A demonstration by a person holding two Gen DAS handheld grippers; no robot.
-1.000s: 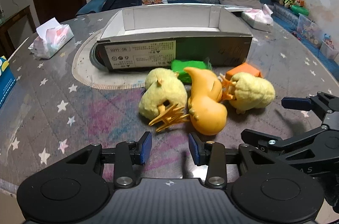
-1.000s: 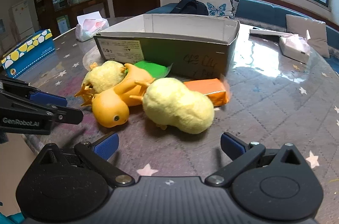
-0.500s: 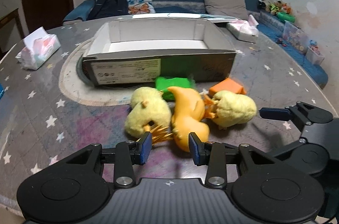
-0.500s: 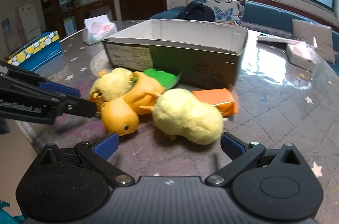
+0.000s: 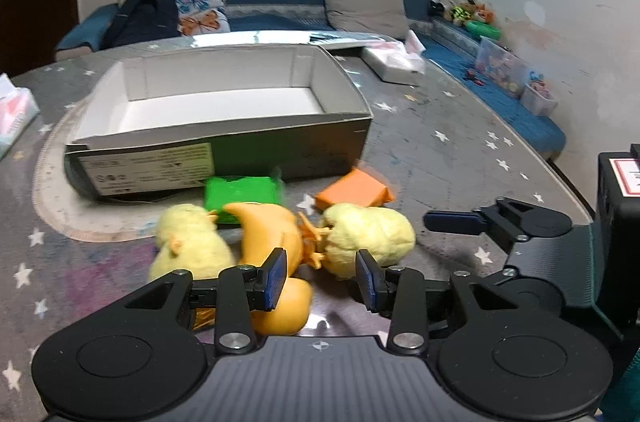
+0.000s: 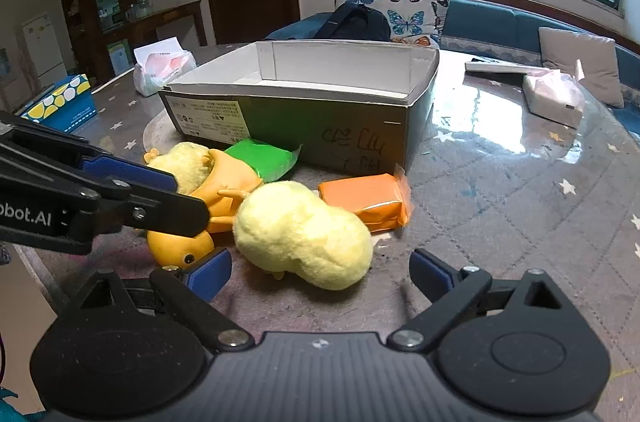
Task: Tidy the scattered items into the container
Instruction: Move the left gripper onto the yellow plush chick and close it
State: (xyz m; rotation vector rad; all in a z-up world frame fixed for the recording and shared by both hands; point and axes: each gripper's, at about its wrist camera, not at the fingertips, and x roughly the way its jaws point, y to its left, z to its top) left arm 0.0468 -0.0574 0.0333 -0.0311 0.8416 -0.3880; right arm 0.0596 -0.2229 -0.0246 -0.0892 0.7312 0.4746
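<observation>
The left tool (image 5: 321, 278) is sitting partly open over the orange duck (image 5: 276, 258), holding nothing. The right tool (image 6: 320, 272) is gaping wide at the fluffy yellow chick (image 6: 302, 234), also holding nothing. The box (image 5: 224, 126) at 12 o'clock is looking bare inside — no toy is in yet. All five things are lying on the surface (image 6: 520, 190), so nearly everything is left.

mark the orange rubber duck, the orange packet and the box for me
orange rubber duck (image 5: 276, 234), left wrist view, on its curved body.
orange packet (image 6: 366, 196), right wrist view, on its top face.
box (image 6: 344, 138), right wrist view, on its dark front wall.
</observation>
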